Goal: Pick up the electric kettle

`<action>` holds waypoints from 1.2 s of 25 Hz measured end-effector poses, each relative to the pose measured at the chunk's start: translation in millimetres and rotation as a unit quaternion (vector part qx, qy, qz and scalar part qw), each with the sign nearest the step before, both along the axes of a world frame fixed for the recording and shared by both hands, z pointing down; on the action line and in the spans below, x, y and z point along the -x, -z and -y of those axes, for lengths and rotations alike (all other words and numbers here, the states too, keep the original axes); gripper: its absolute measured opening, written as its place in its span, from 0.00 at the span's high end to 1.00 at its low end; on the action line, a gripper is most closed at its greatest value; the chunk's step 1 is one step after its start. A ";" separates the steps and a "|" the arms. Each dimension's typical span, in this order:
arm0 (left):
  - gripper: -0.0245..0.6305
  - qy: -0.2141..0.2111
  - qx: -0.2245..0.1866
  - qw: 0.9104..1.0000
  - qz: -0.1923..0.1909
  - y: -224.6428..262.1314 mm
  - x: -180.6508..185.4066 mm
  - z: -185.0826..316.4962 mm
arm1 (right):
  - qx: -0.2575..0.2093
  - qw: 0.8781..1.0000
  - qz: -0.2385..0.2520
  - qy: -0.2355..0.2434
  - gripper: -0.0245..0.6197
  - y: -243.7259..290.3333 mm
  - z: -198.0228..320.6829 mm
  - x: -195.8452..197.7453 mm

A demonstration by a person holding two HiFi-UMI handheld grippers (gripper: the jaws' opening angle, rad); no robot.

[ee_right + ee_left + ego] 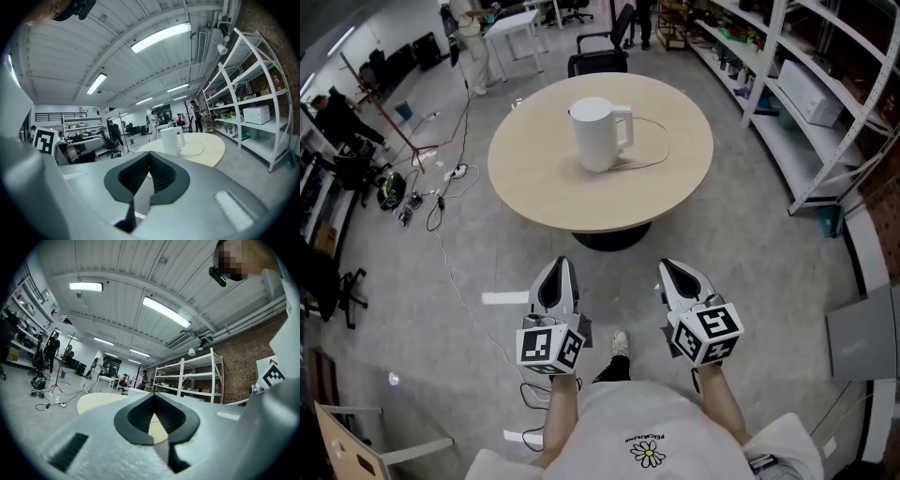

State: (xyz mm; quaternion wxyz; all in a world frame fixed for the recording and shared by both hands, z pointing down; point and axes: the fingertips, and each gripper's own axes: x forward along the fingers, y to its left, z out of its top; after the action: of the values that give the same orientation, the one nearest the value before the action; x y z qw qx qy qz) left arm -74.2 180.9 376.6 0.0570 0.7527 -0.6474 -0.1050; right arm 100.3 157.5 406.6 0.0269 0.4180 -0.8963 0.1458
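Observation:
A white electric kettle (pixel 599 133) stands upright on a round beige table (pixel 544 187), handle to the right, a thin cord looping off to its right. The right gripper view shows the kettle (pixel 171 140) ahead on the table (pixel 208 149). Both grippers hang over the floor well short of the table. My left gripper (pixel 560 267) is shut and holds nothing. My right gripper (pixel 667 268) is likewise shut and empty. In the left gripper view only the table (pixel 96 401) and a sliver of the kettle's top (pixel 136 391) show past the jaws.
White metal shelving (pixel 825 103) runs along the right. A black office chair (pixel 600 56) stands behind the table. Cables and a power strip (pixel 455 173) lie on the floor at the left. People stand near desks far back.

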 end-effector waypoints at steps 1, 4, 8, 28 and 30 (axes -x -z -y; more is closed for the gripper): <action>0.96 -0.001 -0.002 1.000 0.000 2.7 6.8 13.7 | -0.001 1.000 -0.001 -0.001 0.95 3.0 13.3 6.3; 0.96 -0.005 -0.009 1.000 0.003 8.4 29.2 53.5 | -0.005 1.000 -0.001 -0.008 0.95 8.9 54.5 26.1; 0.96 -0.010 -0.019 1.000 0.003 12.5 58.1 100.0 | -0.008 1.000 0.003 -0.016 0.95 10.7 101.8 51.4; 0.96 -0.023 -0.007 1.000 0.008 -3.4 85.3 291.1 | 0.001 1.000 -0.003 -0.016 0.95 7.3 300.0 99.4; 0.95 -0.024 -0.013 1.000 0.015 0.8 84.5 319.1 | 0.000 1.000 -0.004 -0.016 0.95 10.4 328.8 97.1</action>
State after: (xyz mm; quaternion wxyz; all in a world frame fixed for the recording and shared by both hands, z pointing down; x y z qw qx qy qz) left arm -158.7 -138.2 375.8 0.0402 0.7702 -0.6285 -0.1003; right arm 3.1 -171.2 396.2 0.0283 0.4331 -0.8893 0.1440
